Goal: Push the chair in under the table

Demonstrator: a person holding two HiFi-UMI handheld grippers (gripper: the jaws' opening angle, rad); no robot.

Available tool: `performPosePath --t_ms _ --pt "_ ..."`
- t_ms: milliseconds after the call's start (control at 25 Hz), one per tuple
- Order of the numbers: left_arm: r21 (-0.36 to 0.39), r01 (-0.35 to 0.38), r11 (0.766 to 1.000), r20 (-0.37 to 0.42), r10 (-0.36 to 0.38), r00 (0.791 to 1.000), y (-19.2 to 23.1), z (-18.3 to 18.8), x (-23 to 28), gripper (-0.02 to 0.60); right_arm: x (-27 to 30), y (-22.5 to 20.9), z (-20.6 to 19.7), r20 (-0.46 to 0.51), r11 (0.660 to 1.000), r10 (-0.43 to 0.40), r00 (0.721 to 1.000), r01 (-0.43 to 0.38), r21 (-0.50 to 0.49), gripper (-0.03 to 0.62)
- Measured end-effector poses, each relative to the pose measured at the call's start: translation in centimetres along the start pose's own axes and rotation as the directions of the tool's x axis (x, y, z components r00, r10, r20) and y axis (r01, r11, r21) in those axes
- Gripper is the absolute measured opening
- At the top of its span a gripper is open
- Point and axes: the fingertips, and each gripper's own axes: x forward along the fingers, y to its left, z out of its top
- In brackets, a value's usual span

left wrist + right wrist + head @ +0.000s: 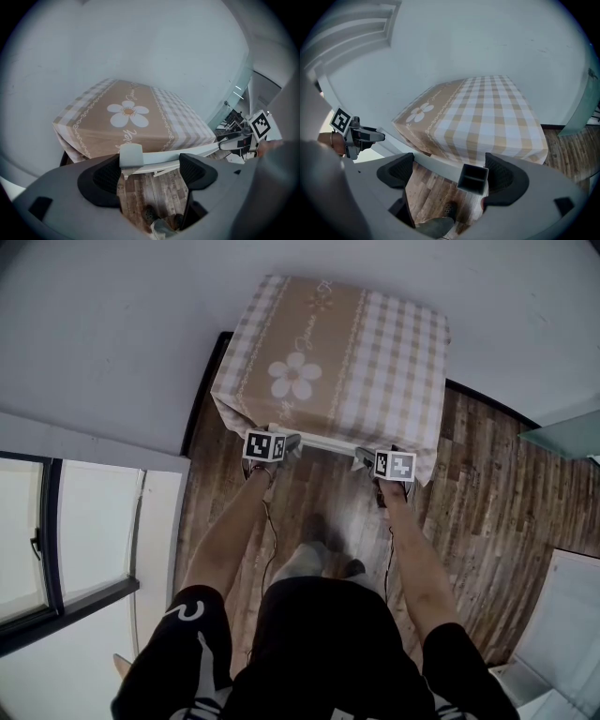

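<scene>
A small table (337, 343) under a beige checked cloth with a white flower stands against the wall. The white chair's top rail (323, 442) shows just at the table's near edge; its seat is hidden under the cloth. My left gripper (291, 443) is at the rail's left end and my right gripper (366, 458) at its right end. In the left gripper view the gripper (152, 171) is open, with the rail (187, 153) and a white post (131, 155) across the gap. In the right gripper view the gripper (450, 173) is open around the rail's square tube end (473, 179).
Wooden floor (497, 493) runs around the table. A window (56, 531) is at the left, a glass panel (562, 437) at the right, and white furniture (562, 615) at the lower right. The person's feet (319, 559) are behind the chair.
</scene>
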Motion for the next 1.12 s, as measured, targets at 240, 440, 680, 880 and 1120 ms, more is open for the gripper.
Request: performPosePath --t_ms 240,440,680,880,1120 --pt "0.009 0.013 1.000 0.001 -0.013 1.000 0.7 1.3 0.9 0.403 0.9 -0.2 1.1 0.006 1.000 -0.007 1.000 0.007 0.010 0.494" --pt "0.019 0.024 1.000 0.002 -0.024 1.000 1.3 2.6 1.5 0.403 1.5 -0.3 2.1 0.012 1.000 -0.011 1.000 0.011 0.019 0.494" --pt "0.026 0.030 0.999 0.000 -0.030 1.000 1.8 3.7 2.3 0.403 2.2 -0.4 3.2 0.008 1.000 -0.013 1.000 0.012 0.026 0.494" --pt "0.032 0.034 0.999 -0.002 -0.034 0.999 2.2 4.5 2.6 0.403 2.6 -0.5 3.7 0.012 0.999 -0.017 1.000 0.017 0.032 0.494" --pt "0.033 0.038 0.999 -0.002 -0.038 0.999 2.4 5.2 3.2 0.403 3.1 -0.8 4.4 0.008 0.999 -0.023 1.000 0.023 0.038 0.494"
